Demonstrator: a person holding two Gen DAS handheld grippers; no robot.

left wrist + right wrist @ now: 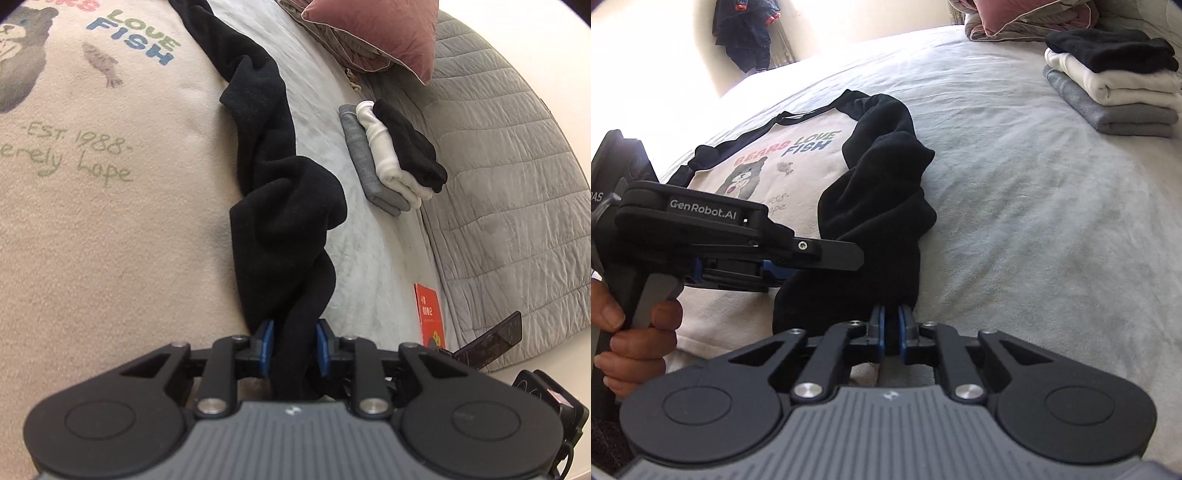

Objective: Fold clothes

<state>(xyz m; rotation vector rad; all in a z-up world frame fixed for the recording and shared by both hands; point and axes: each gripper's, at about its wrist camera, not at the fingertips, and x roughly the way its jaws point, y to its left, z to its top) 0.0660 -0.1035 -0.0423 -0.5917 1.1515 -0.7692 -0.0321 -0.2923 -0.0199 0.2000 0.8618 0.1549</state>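
Note:
A cream sweatshirt [92,192] with a bear print and "LOVE FISH" lettering lies flat on the bed; it also shows in the right wrist view [746,177]. Its black sleeve [280,206] lies bunched along the body's right edge. My left gripper [294,345] is shut on the sleeve's near end. My right gripper [891,332] is shut on the same black sleeve [871,206] close beside it. The left gripper [798,258] shows in the right wrist view, just left of the sleeve.
A stack of folded clothes [391,155], grey, white and black, sits on the light bedsheet [1034,221] to the right. Pink pillows [373,33] and a grey quilt [509,155] lie beyond. A red booklet [428,314] and a phone [491,339] lie near the bed edge.

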